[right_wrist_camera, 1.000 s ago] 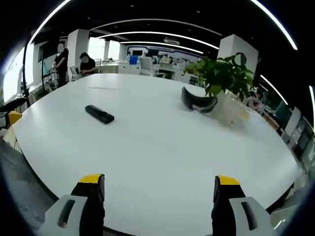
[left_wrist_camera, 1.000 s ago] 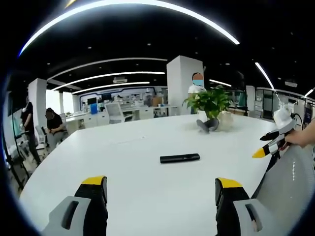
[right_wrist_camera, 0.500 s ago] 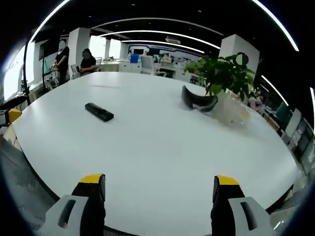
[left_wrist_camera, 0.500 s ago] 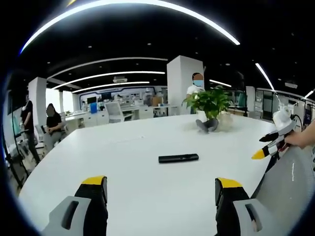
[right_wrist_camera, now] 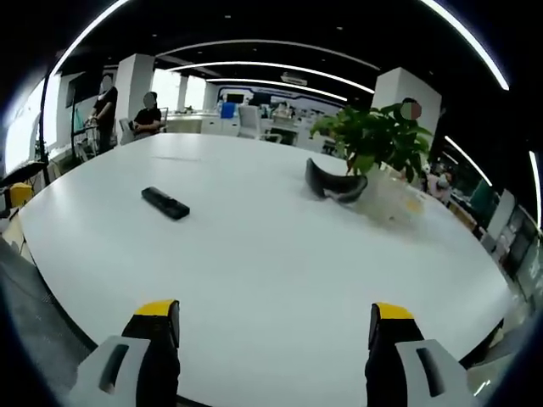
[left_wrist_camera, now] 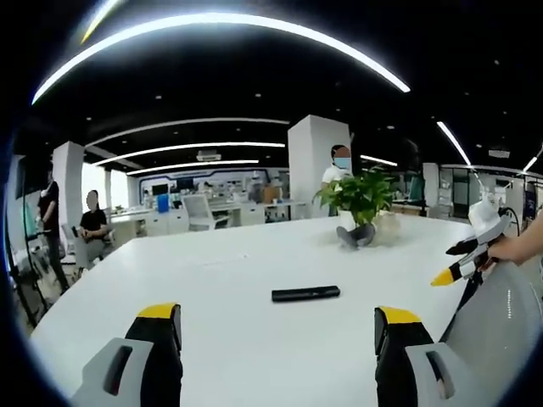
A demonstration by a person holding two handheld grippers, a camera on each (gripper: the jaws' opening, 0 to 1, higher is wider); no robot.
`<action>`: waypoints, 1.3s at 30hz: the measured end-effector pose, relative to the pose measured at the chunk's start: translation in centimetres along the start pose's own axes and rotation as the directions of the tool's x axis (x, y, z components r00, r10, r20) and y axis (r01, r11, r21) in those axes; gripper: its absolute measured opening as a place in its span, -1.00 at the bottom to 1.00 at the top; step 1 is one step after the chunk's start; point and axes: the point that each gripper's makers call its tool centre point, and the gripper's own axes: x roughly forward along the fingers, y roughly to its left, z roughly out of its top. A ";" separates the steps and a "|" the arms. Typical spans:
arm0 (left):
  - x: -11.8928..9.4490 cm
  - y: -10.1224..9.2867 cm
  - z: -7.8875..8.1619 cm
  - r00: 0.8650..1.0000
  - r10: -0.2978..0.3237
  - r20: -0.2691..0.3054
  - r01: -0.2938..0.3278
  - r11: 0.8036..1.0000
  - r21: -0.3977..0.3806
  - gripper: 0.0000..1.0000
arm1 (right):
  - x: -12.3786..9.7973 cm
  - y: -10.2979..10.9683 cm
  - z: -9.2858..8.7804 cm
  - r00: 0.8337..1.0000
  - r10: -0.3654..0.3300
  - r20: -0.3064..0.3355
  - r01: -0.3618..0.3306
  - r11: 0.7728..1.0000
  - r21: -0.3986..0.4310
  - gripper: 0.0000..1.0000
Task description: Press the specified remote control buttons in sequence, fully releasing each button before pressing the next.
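A slim black remote control (left_wrist_camera: pixel 305 293) lies flat on the large white table (left_wrist_camera: pixel 229 280), well ahead of my left gripper (left_wrist_camera: pixel 276 326), whose yellow-tipped jaws stand wide apart and hold nothing. In the right gripper view the same remote control (right_wrist_camera: pixel 165 203) lies far off to the left on the table (right_wrist_camera: pixel 280 254). My right gripper (right_wrist_camera: pixel 276 324) is open over the table's near edge. That right gripper (left_wrist_camera: pixel 465 259) also shows at the right edge of the left gripper view, held by a hand.
A potted green plant (right_wrist_camera: pixel 377 144) stands at the far side with a dark curved object (right_wrist_camera: pixel 333 184) beside it. People sit and stand at the back left (right_wrist_camera: pixel 148 114). A grey chair back (left_wrist_camera: pixel 501 331) is at the right.
Both cameras tilted slightly, so the table sits lower in the left gripper view and the remote shifts a little. The remote itself has not moved and both grippers stay open.
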 end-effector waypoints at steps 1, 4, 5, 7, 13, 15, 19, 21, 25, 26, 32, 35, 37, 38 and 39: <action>0.0 -0.1 0.0 1.000 -0.002 0.000 0.002 1.000 -0.004 0.96 | 0.0 -0.1 0.0 1.000 -0.004 0.001 0.004 1.000 0.000 0.84; 0.5 -0.7 0.0 1.000 -0.019 -0.001 0.019 1.000 0.009 0.96 | -0.1 -0.8 0.1 1.000 -0.029 0.005 0.029 1.000 0.007 0.85; 0.7 -0.9 -0.1 1.000 -0.027 -0.007 0.027 0.999 0.022 0.96 | -0.2 -1.0 0.1 0.999 -0.035 0.004 0.035 0.999 0.013 0.86; 1.0 -1.2 -0.4 0.999 -0.035 -0.026 0.035 0.999 0.036 0.97 | -0.1 -1.4 0.1 0.999 -0.046 0.001 0.046 0.999 0.016 0.88; 1.6 -1.2 -0.6 0.999 -0.039 -0.033 0.040 0.999 0.018 0.96 | 0.2 -2.2 0.5 0.998 -0.052 0.027 0.052 0.998 0.019 0.92; 1.7 -1.2 -0.8 0.998 -0.039 -0.039 0.040 0.999 0.012 0.96 | 0.2 -2.7 1.0 0.997 -0.053 0.061 0.051 0.998 0.045 0.95; 1.9 -1.0 -1.0 0.998 -0.035 -0.044 0.034 0.999 -0.014 0.96 | -0.4 -2.5 2.5 0.985 -0.047 0.165 0.031 0.994 0.101 0.98; 1.9 -1.0 -0.9 0.999 -0.033 -0.039 0.032 0.999 -0.028 0.97 | -0.6 -2.4 2.5 0.985 -0.053 0.167 0.037 0.994 0.100 0.98; 1.9 -0.8 -0.4 1.000 -0.031 -0.007 0.030 0.997 -0.073 0.99 | -0.5 -2.4 2.5 0.983 -0.041 0.179 0.020 0.993 0.117 0.98; 1.8 -0.8 -0.3 0.999 -0.032 0.007 0.033 0.995 -0.095 1.00 | -0.5 -2.3 2.6 0.982 -0.042 0.182 0.020 0.993 0.119 0.98; 1.9 -0.9 0.0 0.998 -0.046 0.033 0.050 0.985 -0.162 1.00 | -0.4 -2.3 2.7 0.980 -0.036 0.197 0.005 0.988 0.152 0.98; 1.9 -1.3 -0.5 0.998 -0.060 0.006 0.060 0.987 -0.149 1.00 | -0.2 -2.5 2.4 0.985 -0.022 0.173 -0.005 0.988 0.153 0.95; 1.8 -1.2 -0.6 0.998 -0.063 0.000 0.062 0.988 -0.143 0.99 | -0.2 -2.8 2.6 0.982 -0.012 0.187 -0.016 0.988 0.152 0.90; 1.8 -1.2 -0.5 0.998 -0.063 0.004 0.063 0.987 -0.146 0.98 | -0.2 -2.9 3.0 0.978 -0.010 0.206 -0.022 0.988 0.154 0.89; 1.8 -1.2 -0.5 0.997 -0.070 0.010 0.071 0.984 -0.162 0.99 | -0.5 -2.6 3.3 0.975 -0.007 0.221 -0.027 0.988 0.151 0.89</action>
